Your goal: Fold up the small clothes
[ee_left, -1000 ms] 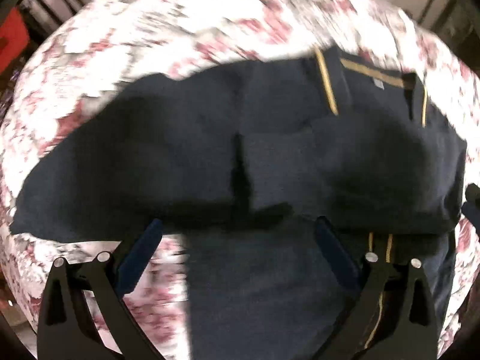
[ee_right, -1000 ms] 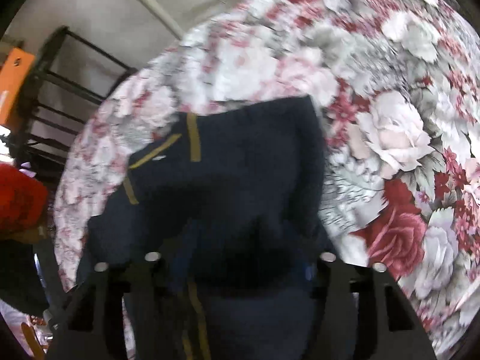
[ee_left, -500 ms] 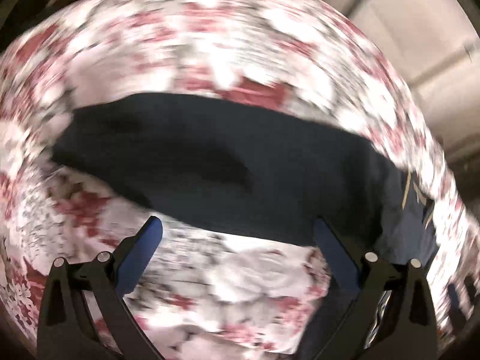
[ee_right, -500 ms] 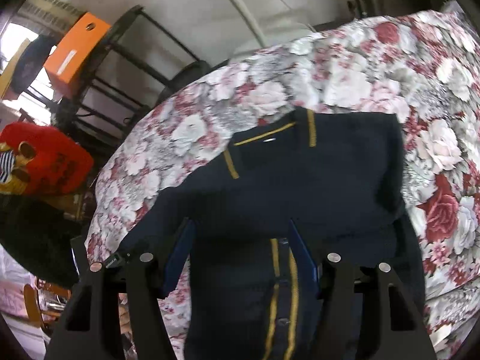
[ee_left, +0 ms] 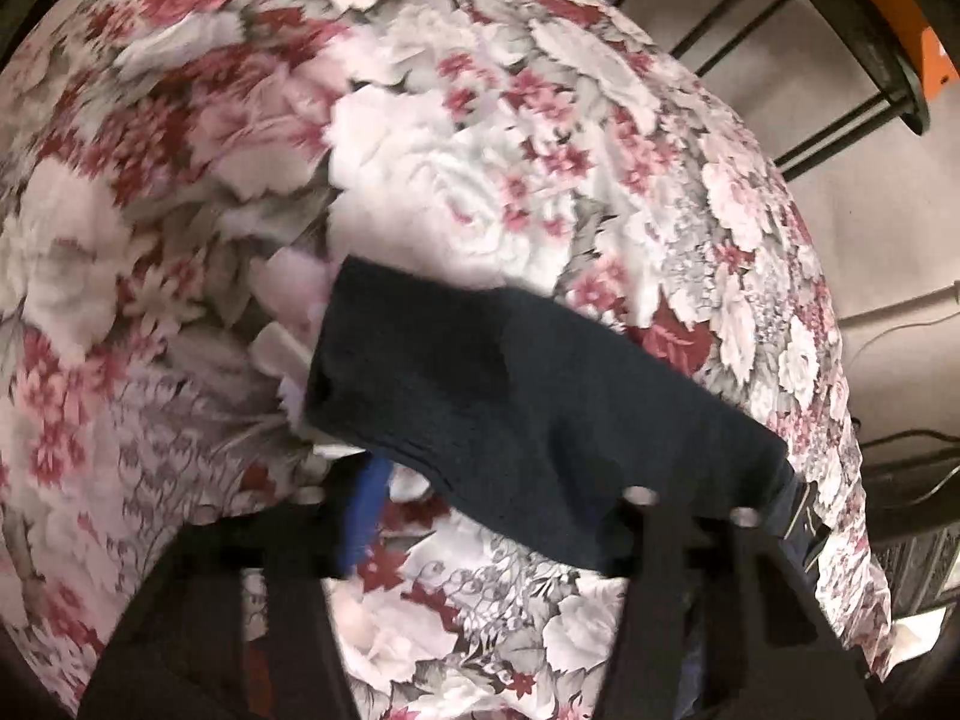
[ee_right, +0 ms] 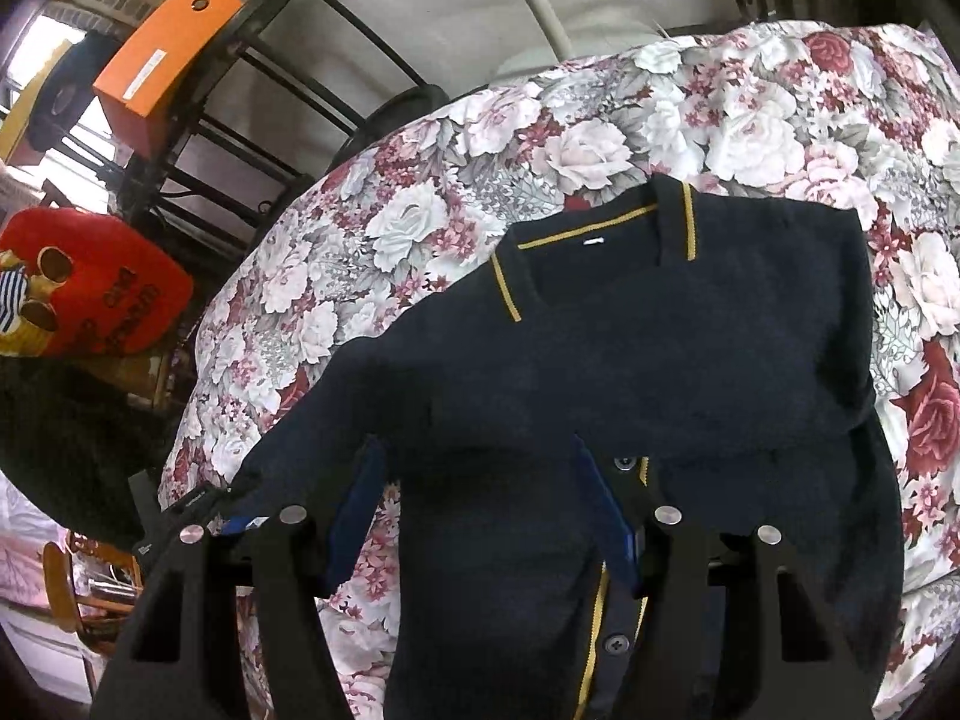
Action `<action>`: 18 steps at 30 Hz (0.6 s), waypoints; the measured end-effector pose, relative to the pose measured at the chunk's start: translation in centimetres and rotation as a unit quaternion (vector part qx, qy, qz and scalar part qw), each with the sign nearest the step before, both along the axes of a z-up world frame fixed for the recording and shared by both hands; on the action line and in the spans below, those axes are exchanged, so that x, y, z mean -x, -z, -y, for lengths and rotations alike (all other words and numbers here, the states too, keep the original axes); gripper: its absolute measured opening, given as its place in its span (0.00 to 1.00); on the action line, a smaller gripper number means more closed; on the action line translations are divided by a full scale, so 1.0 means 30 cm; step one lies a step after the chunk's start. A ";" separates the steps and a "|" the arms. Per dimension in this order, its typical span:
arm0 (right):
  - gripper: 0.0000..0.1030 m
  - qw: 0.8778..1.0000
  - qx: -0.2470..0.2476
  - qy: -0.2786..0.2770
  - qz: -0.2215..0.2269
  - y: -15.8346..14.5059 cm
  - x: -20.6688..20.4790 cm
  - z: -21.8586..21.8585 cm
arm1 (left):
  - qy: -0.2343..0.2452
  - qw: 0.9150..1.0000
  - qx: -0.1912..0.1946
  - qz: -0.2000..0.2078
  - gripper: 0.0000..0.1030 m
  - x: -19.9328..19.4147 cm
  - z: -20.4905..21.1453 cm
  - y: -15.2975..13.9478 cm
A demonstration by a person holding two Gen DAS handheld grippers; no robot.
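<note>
The left gripper (ee_left: 480,516) has swung out to the navy cardigan's (ee_right: 660,348) outstretched sleeve (ee_left: 510,420) on the floral worktop (ee_left: 480,150), its jaws just closing around the cuff edge (contact unclear), while the right gripper (ee_right: 480,510) hovers open, so folding that sleeve inward looks next.

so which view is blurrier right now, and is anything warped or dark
Left wrist view: smeared, the left gripper and navy sleeve soft. Right wrist view: sharp, navy cardigan and its yellow trim crisp. Both: fisheye bulges the floral cloth; corners go black.
</note>
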State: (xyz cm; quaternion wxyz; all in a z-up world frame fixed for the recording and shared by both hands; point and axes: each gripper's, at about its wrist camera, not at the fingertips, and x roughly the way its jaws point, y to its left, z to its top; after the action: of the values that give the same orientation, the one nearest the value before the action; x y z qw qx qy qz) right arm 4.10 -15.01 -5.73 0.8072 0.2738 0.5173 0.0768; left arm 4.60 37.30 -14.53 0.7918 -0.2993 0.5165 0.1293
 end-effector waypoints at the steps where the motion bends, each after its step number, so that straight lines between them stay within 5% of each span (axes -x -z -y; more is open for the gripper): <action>1: 0.63 1.000 -0.003 0.003 -0.002 0.004 -0.002 0.005 | -0.003 1.000 -0.003 -0.001 0.42 0.001 -0.004 0.000; 6: 0.63 1.000 -0.008 0.003 -0.002 0.005 -0.004 0.008 | -0.018 1.000 -0.003 -0.008 0.18 -0.001 -0.017 0.007; 11: 0.63 1.000 -0.007 0.002 0.001 -0.005 -0.001 0.005 | 0.001 0.999 -0.042 0.012 0.08 -0.011 0.047 -0.072; 18: 0.63 1.000 -0.009 0.007 0.004 -0.018 0.006 0.029 | 0.053 0.992 -0.097 0.054 0.08 -0.027 0.239 -0.224</action>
State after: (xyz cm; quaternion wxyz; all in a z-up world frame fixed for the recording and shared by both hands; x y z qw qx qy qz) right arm 3.94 -15.88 -5.19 0.8073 0.2844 0.5114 0.0766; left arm 5.42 30.13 -7.80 0.8494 -0.2003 0.4731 0.1204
